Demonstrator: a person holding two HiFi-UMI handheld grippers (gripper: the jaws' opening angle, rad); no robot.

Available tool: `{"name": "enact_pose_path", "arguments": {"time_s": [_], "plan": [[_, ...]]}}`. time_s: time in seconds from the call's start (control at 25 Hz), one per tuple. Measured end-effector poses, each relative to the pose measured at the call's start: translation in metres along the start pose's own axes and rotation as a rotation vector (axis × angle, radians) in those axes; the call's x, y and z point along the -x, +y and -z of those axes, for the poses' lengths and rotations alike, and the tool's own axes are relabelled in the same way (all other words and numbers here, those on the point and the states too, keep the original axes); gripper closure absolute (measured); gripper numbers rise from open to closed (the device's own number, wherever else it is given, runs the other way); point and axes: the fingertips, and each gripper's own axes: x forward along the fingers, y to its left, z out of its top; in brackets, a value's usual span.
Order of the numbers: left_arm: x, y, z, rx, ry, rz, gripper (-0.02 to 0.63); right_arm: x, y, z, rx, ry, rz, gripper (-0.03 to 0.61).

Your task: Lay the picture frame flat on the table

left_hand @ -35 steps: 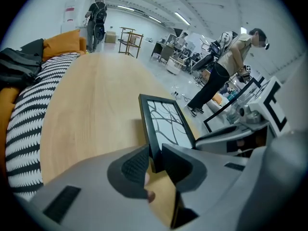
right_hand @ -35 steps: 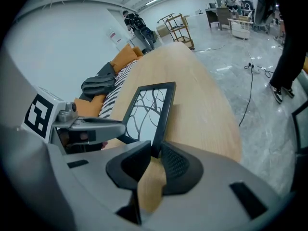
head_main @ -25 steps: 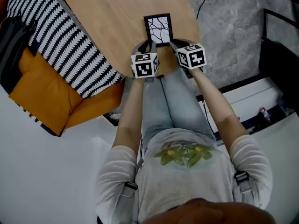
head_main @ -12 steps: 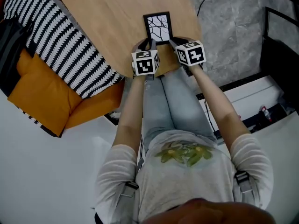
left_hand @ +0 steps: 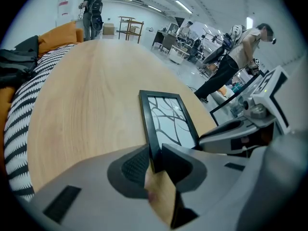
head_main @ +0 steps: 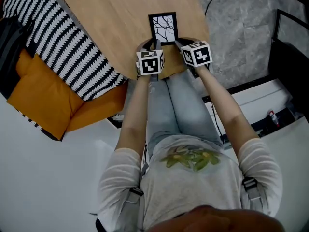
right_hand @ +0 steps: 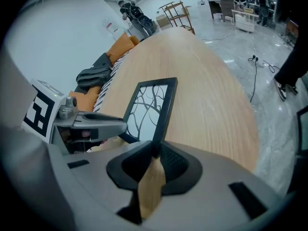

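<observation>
Picture frame (head_main: 163, 27) sits on the table (head_main: 116, 18), near corners clenched in left gripper (left_hand: 155, 150) and right gripper (right_hand: 155, 148) jaws.

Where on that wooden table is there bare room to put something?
Bare wood of the table lies beyond the picture frame and to its left, up to the striped cushion. The near edge is crowded: the left hand-held gripper and right hand-held gripper clamp the frame there.

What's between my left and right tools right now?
The picture frame, near end: left tool grips its left edge, right tool its right. Clear in head view.
</observation>
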Motion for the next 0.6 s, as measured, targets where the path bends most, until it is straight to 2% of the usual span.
{"name": "enact_pose_path", "arguments": {"time_s": [0.28,0.48,0.6], "plan": [[-0.003,0.002,0.001,0.018,0.034,0.001,0.517,-0.003,0.0,-0.002,-0.052,0.008,-0.05,0.512],[-0.002,0.0,0.002,-0.013,0.086,-0.053,0.517,0.002,-0.001,0.002,-0.03,0.041,-0.018,0.535],[0.005,0.003,0.001,-0.002,0.076,-0.09,0.493,0.01,0.005,-0.001,-0.021,0.018,-0.028,0.516]]}}
